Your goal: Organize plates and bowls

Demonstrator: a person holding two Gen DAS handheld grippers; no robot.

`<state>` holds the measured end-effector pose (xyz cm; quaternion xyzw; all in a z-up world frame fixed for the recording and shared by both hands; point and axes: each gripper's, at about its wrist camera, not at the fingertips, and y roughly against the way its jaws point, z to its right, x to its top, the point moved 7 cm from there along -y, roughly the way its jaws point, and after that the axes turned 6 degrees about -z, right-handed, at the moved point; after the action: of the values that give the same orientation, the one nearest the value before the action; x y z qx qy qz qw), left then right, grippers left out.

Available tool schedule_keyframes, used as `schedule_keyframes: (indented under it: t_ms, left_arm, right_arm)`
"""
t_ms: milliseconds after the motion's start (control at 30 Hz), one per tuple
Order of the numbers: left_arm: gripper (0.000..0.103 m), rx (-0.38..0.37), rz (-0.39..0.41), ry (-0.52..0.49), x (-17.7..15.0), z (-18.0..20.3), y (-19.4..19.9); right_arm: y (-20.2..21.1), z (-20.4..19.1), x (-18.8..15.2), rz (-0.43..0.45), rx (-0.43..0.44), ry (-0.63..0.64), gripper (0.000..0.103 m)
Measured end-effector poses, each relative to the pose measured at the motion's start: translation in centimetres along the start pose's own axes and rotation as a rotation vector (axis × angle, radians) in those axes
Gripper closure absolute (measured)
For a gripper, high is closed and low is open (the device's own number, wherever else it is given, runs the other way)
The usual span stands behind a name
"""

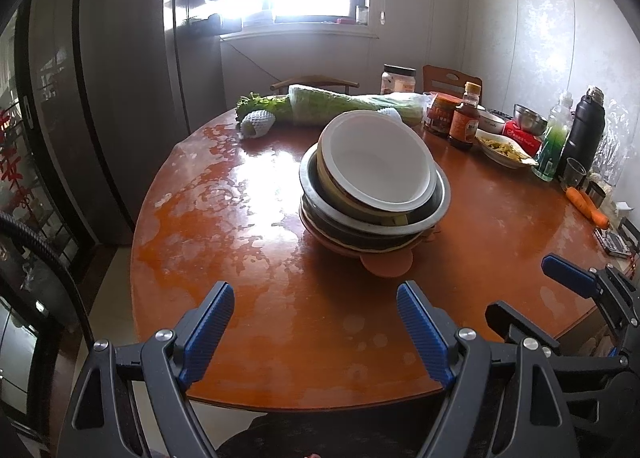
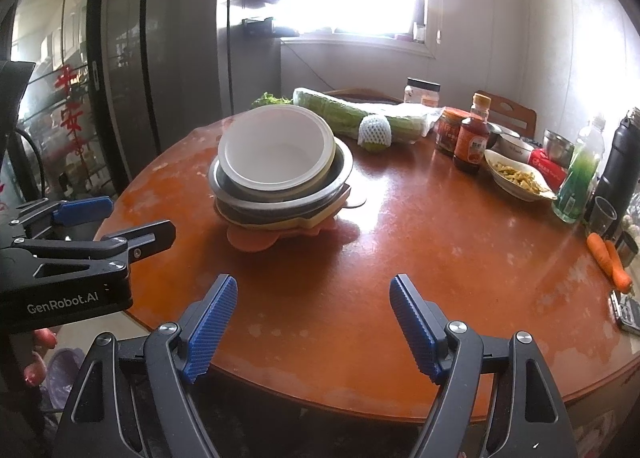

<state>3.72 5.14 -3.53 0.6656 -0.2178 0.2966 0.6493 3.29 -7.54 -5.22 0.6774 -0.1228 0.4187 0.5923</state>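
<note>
Stack (image 1: 372, 194): one pile of nested dishes on the round brown desk (image 1: 224, 250), standing near the desk's middle, somewhat toward the far edge.
Top bowl (image 1: 376, 162): white, tilted, sitting inside a pale yellow bowl (image 2: 332, 162).
Steel bowl (image 1: 438, 198): one wide metal bowl holding the two above it.
Lower dishes: a dark dish, then a pale yellow plate rim, then a pink plate (image 1: 386, 268) with a rounded tab at the bottom; the exact count of the lower layers cannot be told.
Count, stack: three bowls clearly seen, at least three flatter pieces beneath.
Left gripper (image 1: 316, 332): jaws wide apart with nothing between them, hovering over the near edge of the desk, apart from the stack.
Right gripper (image 2: 314, 324): jaws likewise spread wide and empty, over the near edge, clear of the stack.
Far edge: one wrapped cabbage (image 1: 352, 108), two fruits in white foam net (image 1: 256, 122).
Right edge: one jar (image 1: 398, 78), one red-lidded jar (image 1: 440, 112), one sauce bottle (image 1: 466, 118), one dish of food (image 1: 506, 152), one small white bowl (image 2: 514, 146), one small steel bowl (image 1: 528, 116), one green bottle (image 1: 554, 146), one black flask (image 1: 586, 130), one glass (image 1: 574, 174), two carrots (image 1: 588, 206).
</note>
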Motion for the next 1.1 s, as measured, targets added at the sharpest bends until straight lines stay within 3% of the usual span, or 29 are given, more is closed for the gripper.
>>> schedule_keyframes:
  t_ms: [1100]
  left_arm:
    - [0.020,0.012,-0.022,-0.012,-0.24,-0.15,-0.91]
  right_arm:
    - [-0.29,0.87,-0.09,-0.005,-0.015,-0.007,0.023]
